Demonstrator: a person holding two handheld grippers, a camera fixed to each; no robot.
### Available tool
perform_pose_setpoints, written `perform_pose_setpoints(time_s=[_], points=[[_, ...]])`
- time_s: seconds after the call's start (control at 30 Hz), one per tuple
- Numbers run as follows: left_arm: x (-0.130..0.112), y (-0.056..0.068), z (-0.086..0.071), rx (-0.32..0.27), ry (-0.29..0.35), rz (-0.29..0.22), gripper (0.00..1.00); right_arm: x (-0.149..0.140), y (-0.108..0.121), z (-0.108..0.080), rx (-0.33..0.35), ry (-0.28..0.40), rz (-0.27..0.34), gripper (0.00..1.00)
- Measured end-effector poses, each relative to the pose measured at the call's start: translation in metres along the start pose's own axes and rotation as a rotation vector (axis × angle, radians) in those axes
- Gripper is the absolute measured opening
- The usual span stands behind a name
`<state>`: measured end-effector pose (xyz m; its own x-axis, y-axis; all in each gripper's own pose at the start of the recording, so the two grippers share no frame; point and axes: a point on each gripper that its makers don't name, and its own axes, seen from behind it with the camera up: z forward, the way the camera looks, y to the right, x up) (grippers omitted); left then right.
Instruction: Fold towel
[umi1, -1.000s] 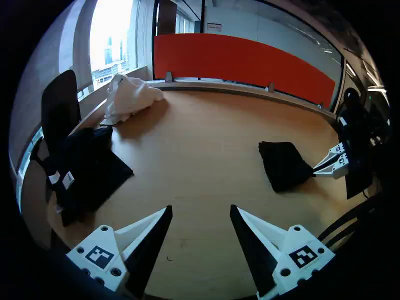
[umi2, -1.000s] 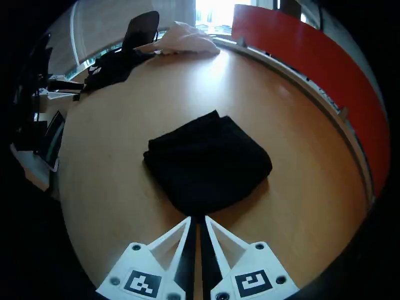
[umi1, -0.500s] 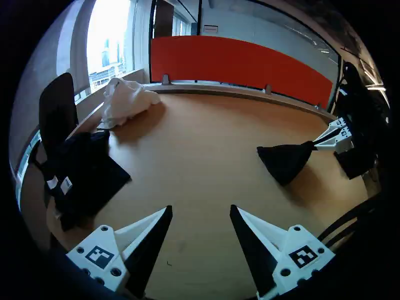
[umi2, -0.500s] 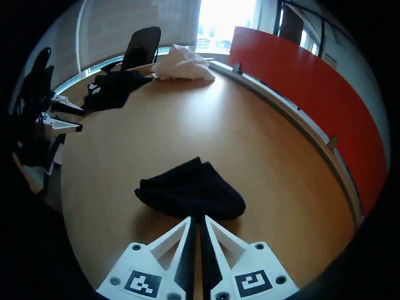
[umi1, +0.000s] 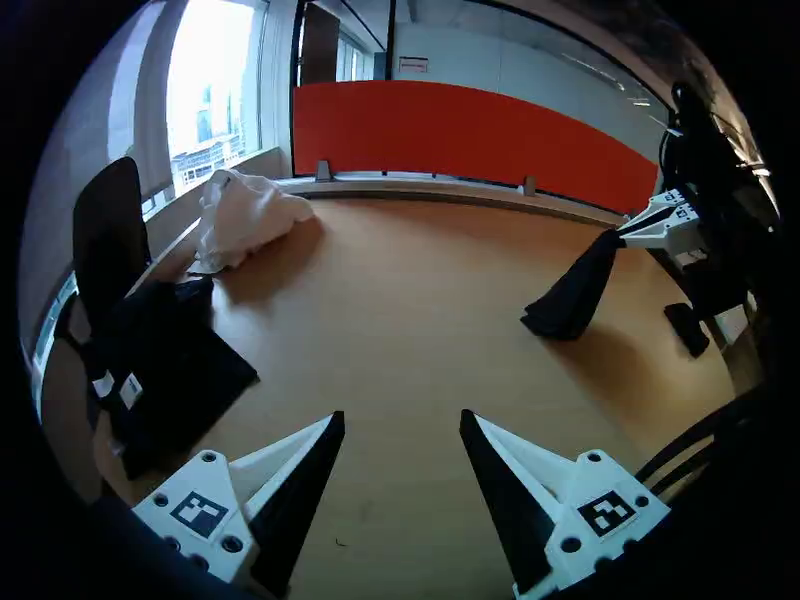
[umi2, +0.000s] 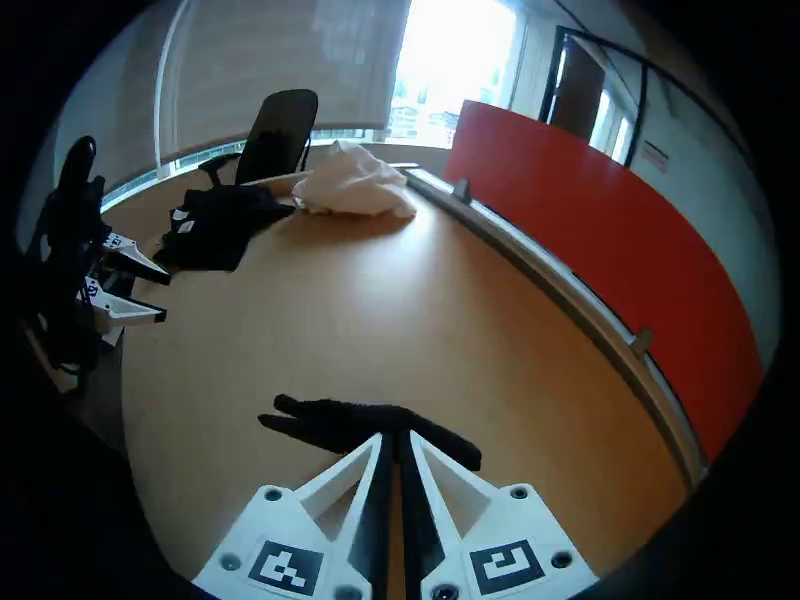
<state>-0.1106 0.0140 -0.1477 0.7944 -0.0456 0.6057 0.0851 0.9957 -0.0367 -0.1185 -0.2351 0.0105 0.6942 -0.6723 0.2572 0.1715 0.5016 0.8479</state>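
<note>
Black towel (umi1: 575, 290) hanging bunched in a long drape from the right gripper (umi1: 655, 222), pinched at its top end. Lower end down at the table (umi1: 400, 300), touching or just clear, cannot tell. Towards the right side of the table in the left gripper view; a dark crumpled strip directly ahead of the fingertips in the right gripper view. Right tongs clenched on the cloth, fingers nearly together with fabric between. Held high probably to let the cloth drop under its own weight and open out before any fold. No flat spread, no fold visible in the hanging shape. Judged early in the task: opening-out stage, fold itself not yet begun.

Left gripper (umi1: 400, 420) released, fingers wide apart, nothing between, low over bare wood, well apart from the towel. Likely placed to take a second corner; would need to cross to the hanging edge.

Further out: white cloth heap (umi1: 240, 215) at the far left of the table by the window, dark cloth pile (umi1: 170, 360) at the near left edge, black chair (umi1: 105, 235) behind it, red partition (umi1: 470, 135) along the far side. All well apart from the towel. Risk: limp fabric on a single pinch point, possible twist or slip.
</note>
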Motion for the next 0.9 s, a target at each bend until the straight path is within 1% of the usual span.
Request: perform_pose_setpoints(time_s=[0.27, 0.57, 0.7, 0.9], points=[[0.009, 0.004, 0.004, -0.014, 0.013, 0.005, 0.85, 0.013, 0.011, -0.012, -0.017, 0.019, -0.013, 0.04], [0.012, 0.006, 0.006, -0.025, 0.018, 0.005, 0.85, 0.01, 0.026, -0.026, -0.034, 0.022, -0.014, 0.04], [0.013, 0.007, 0.008, -0.031, 0.018, 0.009, 0.85, 0.005, 0.034, -0.031, -0.04, 0.021, 0.0, 0.04], [0.014, 0.007, 0.011, -0.039, 0.015, 0.013, 0.85, -0.003, 0.056, -0.044, -0.064, 0.02, 0.037, 0.04]])
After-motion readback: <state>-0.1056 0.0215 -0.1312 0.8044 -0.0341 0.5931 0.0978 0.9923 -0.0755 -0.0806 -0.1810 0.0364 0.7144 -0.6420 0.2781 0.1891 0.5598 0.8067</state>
